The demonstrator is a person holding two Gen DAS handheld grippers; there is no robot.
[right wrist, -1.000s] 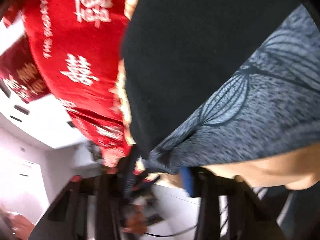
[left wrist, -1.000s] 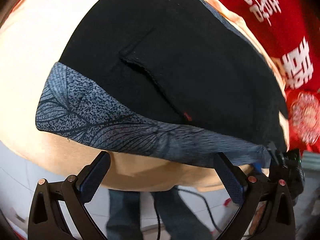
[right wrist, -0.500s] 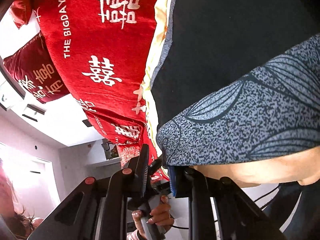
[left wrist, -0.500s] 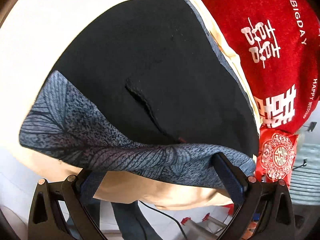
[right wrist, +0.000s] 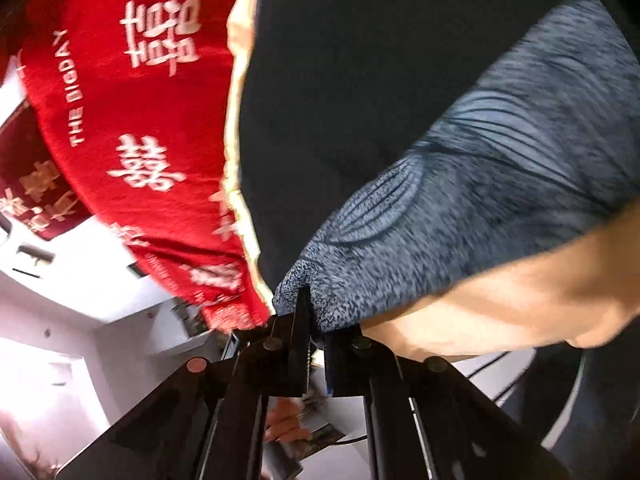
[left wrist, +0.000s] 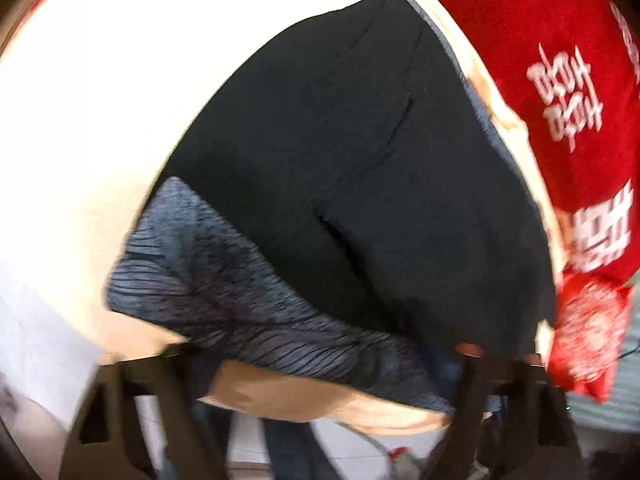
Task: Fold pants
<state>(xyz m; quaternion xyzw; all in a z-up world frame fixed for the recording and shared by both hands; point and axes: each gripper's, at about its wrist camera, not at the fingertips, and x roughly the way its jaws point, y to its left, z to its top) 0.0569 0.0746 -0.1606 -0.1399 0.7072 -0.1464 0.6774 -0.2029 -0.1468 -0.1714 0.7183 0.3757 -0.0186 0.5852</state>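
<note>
1. Right gripper (right wrist: 310, 312) is clamped tight on a corner of the patterned waistband (right wrist: 480, 200)
2. Left gripper (left wrist: 328, 376) has just been closing, half wide, with the waistband between its fingers
3. Black pants (left wrist: 360, 168) lie spread on the cream bed (left wrist: 100, 120)
4. Red blanket (right wrist: 132, 128) lies beyond

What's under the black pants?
A cream sheet shows all around the pants, so they lie on it. Whatever sits directly beneath them is covered by the cloth.
</note>
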